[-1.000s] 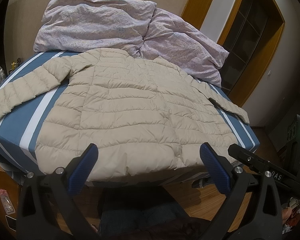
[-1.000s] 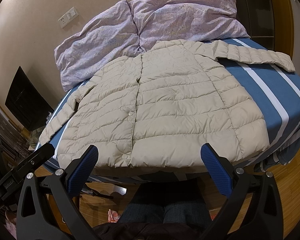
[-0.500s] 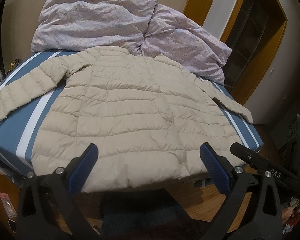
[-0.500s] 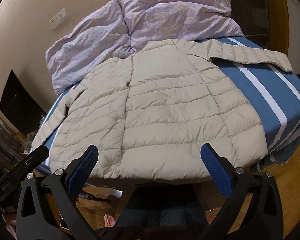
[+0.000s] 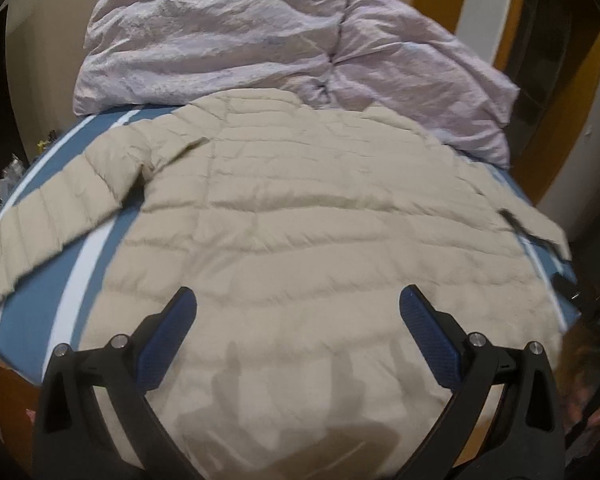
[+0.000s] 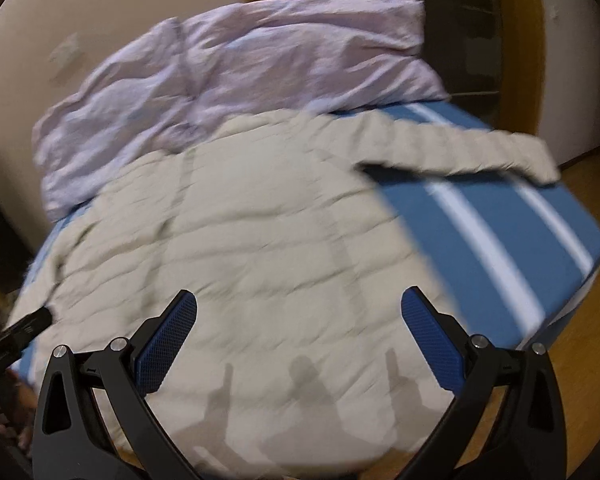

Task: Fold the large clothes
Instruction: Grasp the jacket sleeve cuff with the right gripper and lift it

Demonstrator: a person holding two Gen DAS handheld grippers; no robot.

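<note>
A beige quilted puffer jacket (image 5: 300,240) lies spread flat on the bed (image 6: 500,232), which is covered by a blue sheet with white stripes. Relative to the jacket, a crumpled lilac duvet (image 5: 260,40) is heaped just beyond the collar, touching it. One sleeve (image 5: 52,216) stretches out over the sheet to the jacket's left side in the left wrist view; the other sleeve (image 6: 460,152) reaches out to the right side in the right wrist view, its cuff at the bed's edge. The left gripper (image 5: 298,312) hangs over the jacket's hem area, its blue-padded jaws spread wide and holding nothing. The right gripper (image 6: 299,312) hangs likewise above the lower part of the jacket, jaws wide and empty. Both cast shadows on the fabric near the hem. The right wrist view is blurred.
</note>
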